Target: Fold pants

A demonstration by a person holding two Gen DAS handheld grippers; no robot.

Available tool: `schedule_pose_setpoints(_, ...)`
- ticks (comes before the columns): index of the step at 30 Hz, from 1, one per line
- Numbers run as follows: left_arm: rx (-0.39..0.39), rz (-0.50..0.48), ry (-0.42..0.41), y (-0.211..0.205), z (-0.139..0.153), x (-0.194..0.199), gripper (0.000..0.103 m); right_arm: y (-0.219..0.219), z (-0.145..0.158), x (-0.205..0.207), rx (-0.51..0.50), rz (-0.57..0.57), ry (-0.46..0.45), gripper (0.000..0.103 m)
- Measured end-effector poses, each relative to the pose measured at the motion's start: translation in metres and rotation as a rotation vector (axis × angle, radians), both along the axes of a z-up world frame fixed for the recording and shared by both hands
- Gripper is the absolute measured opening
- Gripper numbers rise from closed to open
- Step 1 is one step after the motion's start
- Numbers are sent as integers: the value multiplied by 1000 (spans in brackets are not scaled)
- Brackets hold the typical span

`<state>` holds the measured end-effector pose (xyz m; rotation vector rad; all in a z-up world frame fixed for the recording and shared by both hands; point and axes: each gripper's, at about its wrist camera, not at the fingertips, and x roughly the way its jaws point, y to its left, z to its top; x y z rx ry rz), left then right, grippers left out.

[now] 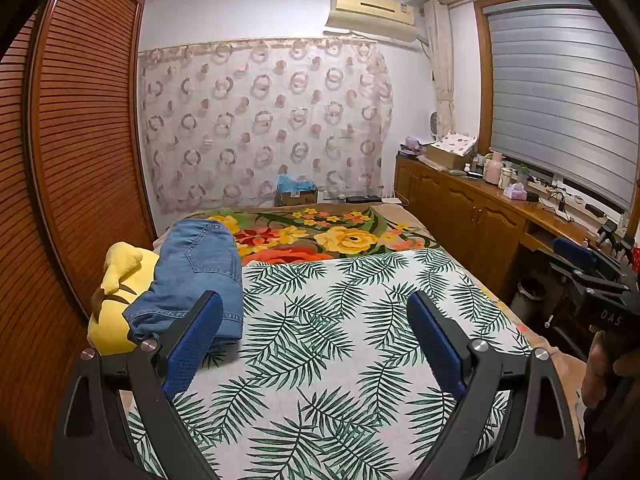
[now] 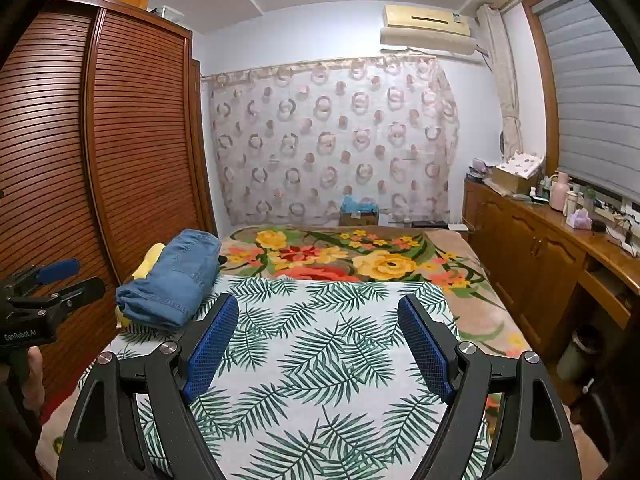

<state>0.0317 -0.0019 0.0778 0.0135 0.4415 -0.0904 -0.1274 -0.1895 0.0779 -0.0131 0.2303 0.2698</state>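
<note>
Folded blue denim pants [image 1: 192,276] lie at the left side of the bed, partly on a yellow plush toy [image 1: 116,292]; they also show in the right wrist view [image 2: 172,280]. My left gripper [image 1: 316,304] is open and empty, held above the palm-leaf cloth [image 1: 340,360], with its left fingertip just in front of the pants. My right gripper [image 2: 318,306] is open and empty above the same cloth [image 2: 320,360], to the right of the pants. Each gripper shows at the edge of the other's view: the right one [image 1: 592,272], the left one [image 2: 52,284].
A flowered blanket [image 1: 320,236] covers the far half of the bed. A slatted wooden wardrobe [image 1: 80,140] stands close on the left. A wooden cabinet [image 1: 480,208] with bottles and boxes runs along the right under the window. A cardboard box [image 1: 296,194] sits beyond the bed.
</note>
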Motion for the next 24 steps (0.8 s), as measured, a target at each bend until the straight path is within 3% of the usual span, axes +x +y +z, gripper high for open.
schedule_pose_setpoints(24,-2,1,-1,1,0,-1,94,0,-1,4,-3,5,-2,83)
